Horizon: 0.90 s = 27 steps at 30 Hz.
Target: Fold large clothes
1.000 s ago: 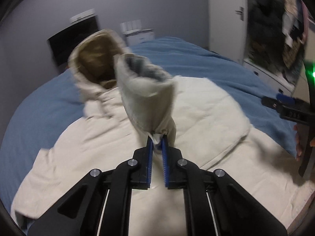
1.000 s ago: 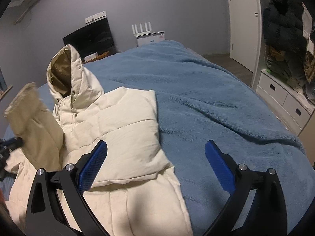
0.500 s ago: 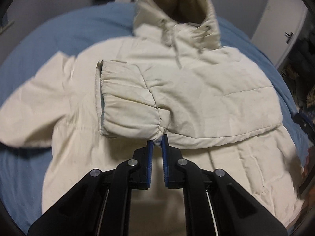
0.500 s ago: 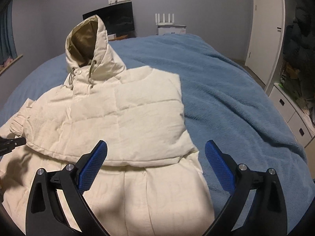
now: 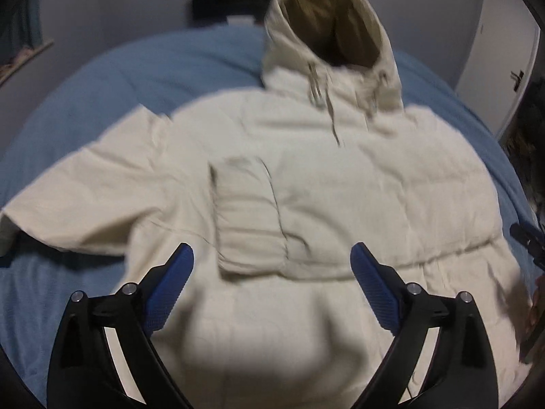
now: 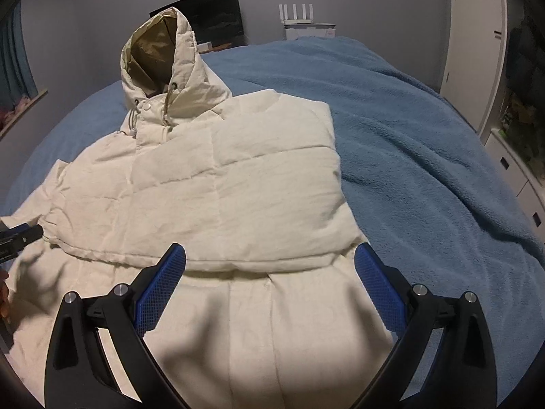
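A cream hooded puffer jacket [image 5: 340, 187] lies front up on the blue bed blanket [image 5: 102, 85], its hood [image 5: 330, 24] standing at the far end. One sleeve is folded across the chest, and its cuff [image 5: 248, 218] rests flat on the body. My left gripper [image 5: 270, 255] hovers just short of that cuff; its jaws are opening, wide apart, and nothing is pressed between the pads. In the right wrist view the jacket [image 6: 238, 187] fills the centre. My right gripper [image 6: 269, 255] stands open above the folded hem with nothing held. The left gripper's tip [image 6: 20, 233] shows at the left edge.
The blue blanket [image 6: 425, 136] stretches bare to the jacket's right. Behind the bed are a dark screen [image 6: 211, 17] and a white router [image 6: 303, 13]. A white door [image 6: 477, 34] and drawers [image 6: 511, 177] line the right wall. The right gripper's tip [image 5: 526, 238] shows at the edge.
The left gripper carried the raised sleeve down across the jacket's chest, then let go of the cuff and spread its jaws wide. The right gripper stayed open and barely shifted.
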Tool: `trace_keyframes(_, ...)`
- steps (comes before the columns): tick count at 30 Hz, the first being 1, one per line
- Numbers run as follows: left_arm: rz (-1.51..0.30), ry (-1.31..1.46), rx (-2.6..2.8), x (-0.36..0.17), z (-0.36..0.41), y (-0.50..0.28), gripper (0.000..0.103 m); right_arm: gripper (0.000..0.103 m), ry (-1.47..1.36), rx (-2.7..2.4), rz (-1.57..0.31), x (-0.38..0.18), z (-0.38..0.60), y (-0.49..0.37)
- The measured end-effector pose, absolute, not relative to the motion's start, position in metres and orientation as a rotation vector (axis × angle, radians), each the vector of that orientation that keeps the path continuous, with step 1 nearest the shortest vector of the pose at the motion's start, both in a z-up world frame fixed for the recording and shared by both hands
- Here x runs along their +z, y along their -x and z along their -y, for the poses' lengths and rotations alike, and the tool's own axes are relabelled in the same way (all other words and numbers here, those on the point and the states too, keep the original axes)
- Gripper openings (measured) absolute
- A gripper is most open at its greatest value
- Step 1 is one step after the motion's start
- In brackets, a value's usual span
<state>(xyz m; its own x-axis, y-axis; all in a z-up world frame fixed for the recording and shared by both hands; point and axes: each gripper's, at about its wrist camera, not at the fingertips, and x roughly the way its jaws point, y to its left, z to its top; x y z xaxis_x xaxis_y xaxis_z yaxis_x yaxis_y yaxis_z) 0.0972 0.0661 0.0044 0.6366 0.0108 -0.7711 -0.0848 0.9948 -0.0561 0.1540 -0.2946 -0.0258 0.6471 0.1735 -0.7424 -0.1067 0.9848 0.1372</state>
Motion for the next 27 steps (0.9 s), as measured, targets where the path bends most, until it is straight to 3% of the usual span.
trace_keyframes(5, -0.863, 0.071, -0.064, 0.001, -0.05, -0.114, 0.093, 0.095, -0.031, 0.207, -0.871, -0.032, 0.274, -0.176)
trace_keyframes(16, -1.027, 0.01, -0.098, -0.063, -0.037, -0.139, 0.093, 0.096, 0.028, 0.192, -1.009, -0.092, 0.252, -0.204)
trace_keyframes(27, -1.017, -0.021, -0.083, -0.063, -0.033, -0.138, 0.096, 0.096, 0.041, 0.172, -0.996, -0.092, 0.253, -0.193)
